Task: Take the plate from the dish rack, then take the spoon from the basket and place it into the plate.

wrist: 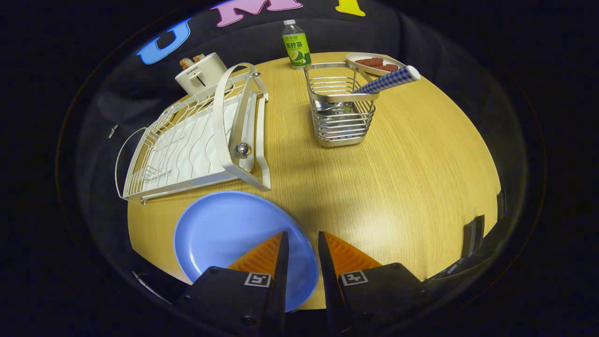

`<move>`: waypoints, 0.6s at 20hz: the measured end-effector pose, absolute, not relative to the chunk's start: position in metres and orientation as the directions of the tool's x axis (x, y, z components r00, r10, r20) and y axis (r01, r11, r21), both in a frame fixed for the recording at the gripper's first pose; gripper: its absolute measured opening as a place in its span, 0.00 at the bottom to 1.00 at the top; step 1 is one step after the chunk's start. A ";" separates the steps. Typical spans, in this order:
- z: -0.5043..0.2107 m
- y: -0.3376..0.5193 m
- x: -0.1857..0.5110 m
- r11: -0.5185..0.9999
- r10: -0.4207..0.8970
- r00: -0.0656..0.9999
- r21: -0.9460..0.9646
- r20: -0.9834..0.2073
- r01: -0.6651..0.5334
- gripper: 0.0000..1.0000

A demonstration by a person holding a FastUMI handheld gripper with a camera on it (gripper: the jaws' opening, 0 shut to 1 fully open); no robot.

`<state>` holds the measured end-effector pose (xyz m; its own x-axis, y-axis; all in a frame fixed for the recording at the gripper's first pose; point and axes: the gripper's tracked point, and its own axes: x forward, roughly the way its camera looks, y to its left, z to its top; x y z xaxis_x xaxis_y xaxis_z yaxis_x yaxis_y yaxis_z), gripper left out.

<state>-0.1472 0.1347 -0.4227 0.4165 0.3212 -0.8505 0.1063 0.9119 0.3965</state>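
1. Claw (302, 243) fingers narrow, holding nothing visible; plate rim sits in the gap.
2. Blue plate (224, 234) flat on table (398, 187), under left finger.
3. Spoon (388, 80) in basket (339, 117), well beyond.

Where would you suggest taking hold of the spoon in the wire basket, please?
Grip the checked handle where it juts over the rim of the basket, coming from above. The spoon leans with its bowl down inside the wires. The tool hangs slightly open over the edge of the blue plate.

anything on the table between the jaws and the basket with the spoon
No: in the gripper view, bare wooden table runs from the gripper to the basket holding the spoon. Jaws slightly apart, beside the blue plate.
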 end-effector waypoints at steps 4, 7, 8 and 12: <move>-0.392 0.116 -0.133 0.933 0.304 0.502 0.360 -0.810 0.015 0.45; -0.349 0.098 -0.112 0.935 0.312 0.598 0.350 -0.738 -0.055 0.58; -0.332 0.089 -0.103 0.938 0.309 0.633 0.338 -0.709 -0.079 0.62; -0.284 0.047 -0.055 0.958 0.274 0.755 0.238 -0.596 -0.159 0.66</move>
